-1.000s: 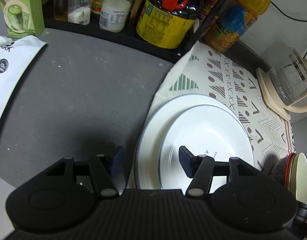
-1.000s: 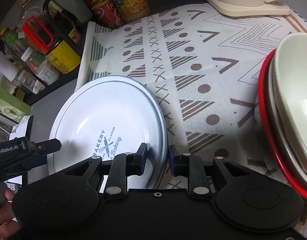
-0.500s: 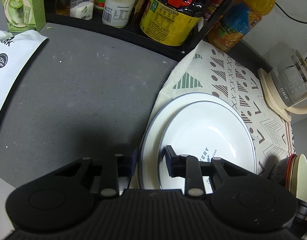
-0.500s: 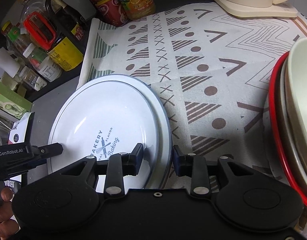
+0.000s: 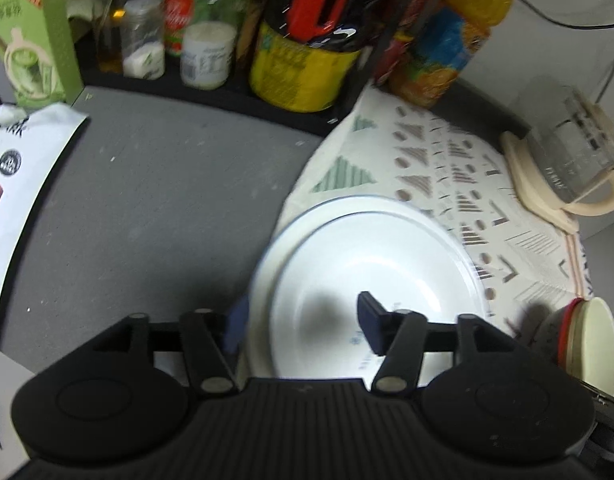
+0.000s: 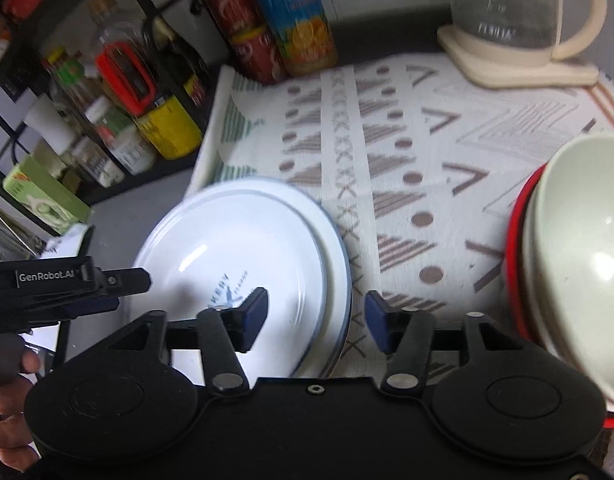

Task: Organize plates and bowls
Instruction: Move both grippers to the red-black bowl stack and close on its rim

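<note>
A small white plate [image 5: 371,264] with a bakery print lies on a larger white plate [image 5: 263,280], both on the patterned cloth [image 6: 407,152]. My left gripper [image 5: 303,320] hovers just above their left rim. Its jaws are opening, the rim sits in the gap and the pads do not touch it. My right gripper [image 6: 316,316] stands over the right rim of the plates [image 6: 243,248]. It is opening too, and its pads are clear of the rim. The left gripper's fingers [image 6: 123,280] show at the far side of the plates. A cream bowl nested in a red-rimmed bowl [image 6: 579,260] stands to the right.
A glass kettle on a cream base [image 6: 515,20] stands at the back of the cloth. A black rack of bottles and jars [image 5: 291,40] lines the back edge. A green carton [image 5: 35,44] and a white bag [image 5: 15,184] lie left on the grey counter [image 5: 155,208].
Both grippers were closed around the plate rims half a second ago. Both have now spread their jaws and lifted a little, and the plates rest stacked on the cloth.
</note>
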Demonstrator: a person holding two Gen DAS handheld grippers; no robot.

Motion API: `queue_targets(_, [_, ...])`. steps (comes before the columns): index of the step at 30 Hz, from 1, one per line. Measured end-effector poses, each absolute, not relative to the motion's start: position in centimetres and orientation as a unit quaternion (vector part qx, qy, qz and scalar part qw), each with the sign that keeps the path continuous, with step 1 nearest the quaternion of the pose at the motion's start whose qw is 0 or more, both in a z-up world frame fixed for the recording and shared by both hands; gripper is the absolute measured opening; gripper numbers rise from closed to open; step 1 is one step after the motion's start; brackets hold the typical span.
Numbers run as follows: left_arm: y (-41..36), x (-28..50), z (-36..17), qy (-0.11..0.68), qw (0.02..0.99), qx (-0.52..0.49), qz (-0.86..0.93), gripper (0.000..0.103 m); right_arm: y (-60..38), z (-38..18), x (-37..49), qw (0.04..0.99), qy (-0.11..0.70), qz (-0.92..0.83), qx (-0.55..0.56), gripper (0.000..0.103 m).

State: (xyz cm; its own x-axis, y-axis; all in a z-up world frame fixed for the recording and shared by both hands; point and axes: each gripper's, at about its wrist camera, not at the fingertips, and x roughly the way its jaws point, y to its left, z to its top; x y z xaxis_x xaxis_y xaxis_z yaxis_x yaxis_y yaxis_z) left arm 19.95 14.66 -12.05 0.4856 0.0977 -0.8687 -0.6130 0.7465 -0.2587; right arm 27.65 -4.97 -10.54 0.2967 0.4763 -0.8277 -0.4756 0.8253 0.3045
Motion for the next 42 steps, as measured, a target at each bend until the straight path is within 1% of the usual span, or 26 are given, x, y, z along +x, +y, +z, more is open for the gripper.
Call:
queue_targets(1, [14.3,20.1,-11.7,0.455,0.818,-0.278,0.217,0.064,-5.2,-10.0,27.6,0.809,0.508,0.297,0.002,0.061])
queue_targets(3, [13.6,20.1,-10.9,0.450,0.823,-0.269,0.218,0.072,-5.7,-9.0,27.5,0.816,0.495,0.299,0.006,0.066])
queue_targets(5, [13.0,20.1,-10.2,0.442,0.830,-0.264,0.215,0.075,-6.3,-8.2,27.4,0.822,0.483,0.301,0.010,0.075])
queue_targets(8, [12.0,20.0,-9.5,0.435,0.836,-0.258,0.212,0.077,-7.1,-6.9,27.0,0.832,0.464,0.302,0.015,0.082])
queue_targets(11, [11.0,19.8,-8.9,0.428,0.841,-0.255,0.210,0.077,-8.0,-5.9,26.5,0.840,0.450,0.302,0.022,0.086])
queue_targets(18, [8.2,19.1,-7.9,0.424,0.852,-0.239,0.194,0.077,-10.7,-4.4,25.2,0.853,0.428,0.295,0.039,0.088])
queue_targets(22, [6.5,19.0,-7.8,0.425,0.855,-0.235,0.181,0.077,-12.7,-3.9,24.6,0.861,0.417,0.286,0.047,0.091])
queue_targets(33, [1.5,21.2,-7.8,0.432,0.866,-0.218,0.127,0.077,-17.9,-3.5,24.5,0.879,0.408,0.236,0.067,0.091])
queue_targets(42, [-1.4,24.2,-8.4,0.442,0.869,-0.207,0.085,0.077,-20.9,-4.7,25.1,0.888,0.412,0.186,0.081,0.091])
